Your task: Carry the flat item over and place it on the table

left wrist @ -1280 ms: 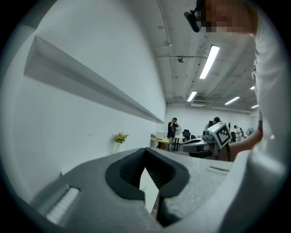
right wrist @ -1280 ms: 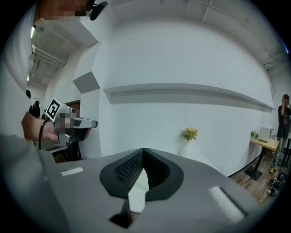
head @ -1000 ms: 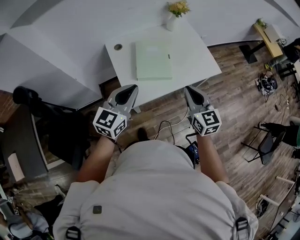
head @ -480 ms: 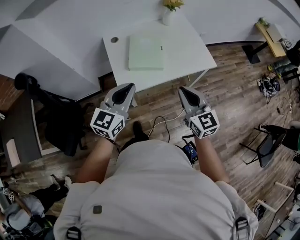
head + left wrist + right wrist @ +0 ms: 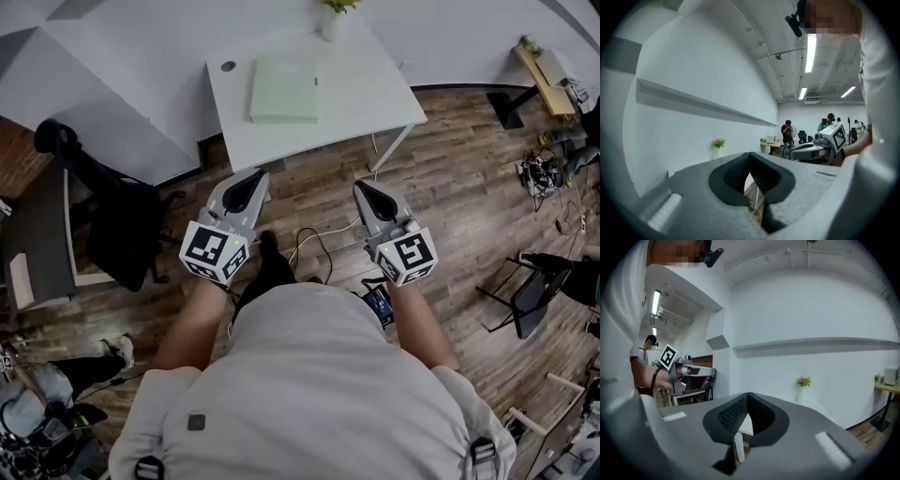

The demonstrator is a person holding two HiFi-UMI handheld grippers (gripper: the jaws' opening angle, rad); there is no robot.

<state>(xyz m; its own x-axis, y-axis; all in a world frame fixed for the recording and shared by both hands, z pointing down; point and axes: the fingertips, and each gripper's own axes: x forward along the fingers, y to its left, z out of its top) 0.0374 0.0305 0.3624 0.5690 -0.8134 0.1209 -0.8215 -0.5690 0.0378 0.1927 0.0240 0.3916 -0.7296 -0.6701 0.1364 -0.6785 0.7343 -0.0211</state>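
The flat item, a pale green pad (image 5: 284, 87), lies on the white table (image 5: 375, 98) at the top of the head view, with no gripper touching it. Both grippers hang over the wooden floor, well short of the table's front edge. My left gripper (image 5: 250, 179) is shut with nothing in it; in the left gripper view (image 5: 750, 158) its tips meet. My right gripper (image 5: 362, 188) is shut and empty too, and its jaws are pressed together in the right gripper view (image 5: 748, 397). Each gripper shows up in the other's view.
A vase of yellow flowers (image 5: 333, 17) stands at the table's far edge. A black chair (image 5: 117, 230) and a dark desk (image 5: 37, 248) are at the left. A cable (image 5: 319, 246) lies on the floor between the grippers. A folding chair (image 5: 539, 286) stands right. People (image 5: 787, 136) stand far off.
The table and the green pad have slid up and away in the head view, and more floor shows between them and the grippers. Both grippers stay shut and empty.
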